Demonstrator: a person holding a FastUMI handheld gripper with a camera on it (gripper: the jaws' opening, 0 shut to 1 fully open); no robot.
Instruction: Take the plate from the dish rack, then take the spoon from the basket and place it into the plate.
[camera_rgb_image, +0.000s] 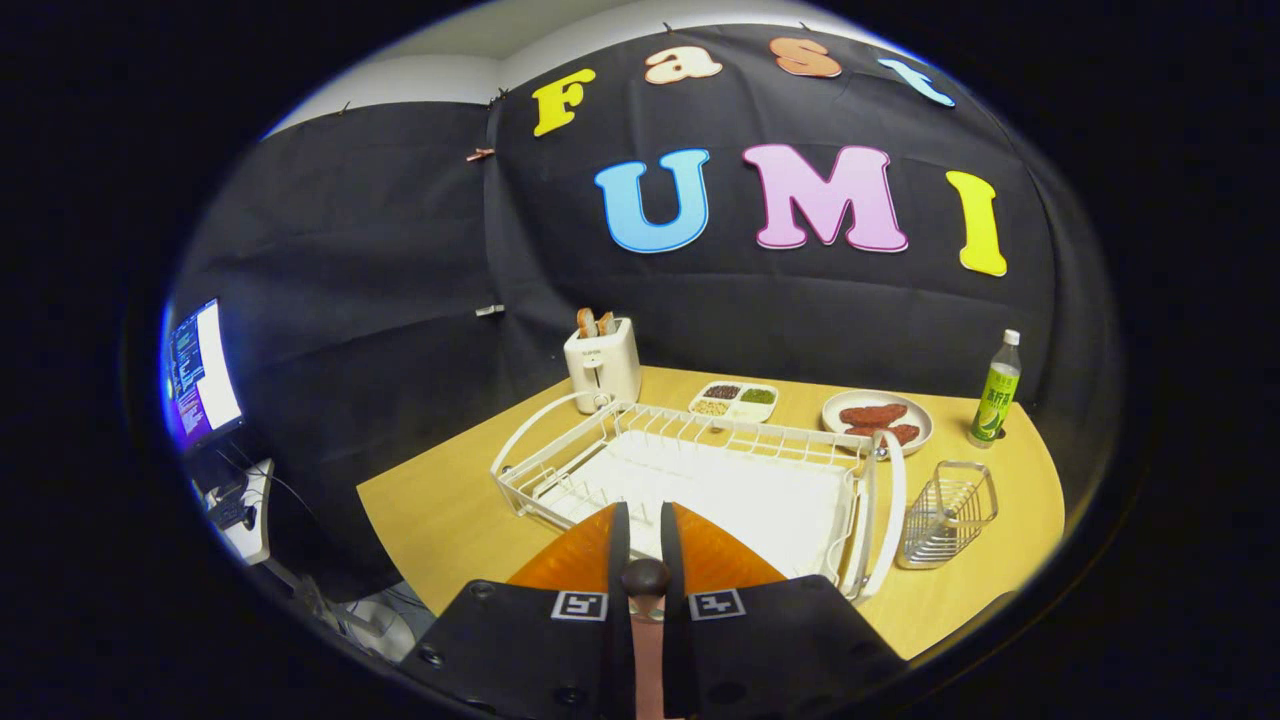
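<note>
Gripper view, looking forward over a wooden table (440, 510). Gripper (641, 508) at 6 o'clock, jaws drawn close and pinching the spoon (645, 580) by its handle. Spoon's dark rounded end up between the two fingers, paler shaft running back toward the gripper body. Bowl of the spoon hidden, so cannot tell how it faces.

Just ahead of the fingertips, at 12 o'clock: white wire dish rack (700, 425) with a white tray inside. Wire basket (950, 510) at 3 o'clock of the rack, just beside its end handle, standing upright. Beyond the rack, at its 11 o'clock, a white toaster (601, 365) with bread slices poking out. At 12 o'clock of the rack, a sectioned dish (735, 400) of beans; at 1 o'clock, a round plate (925, 425) with reddish-brown food. Green bottle (995, 392) at 2 o'clock, upright. Lit monitor (205, 370) far off at 9 o'clock.
</note>
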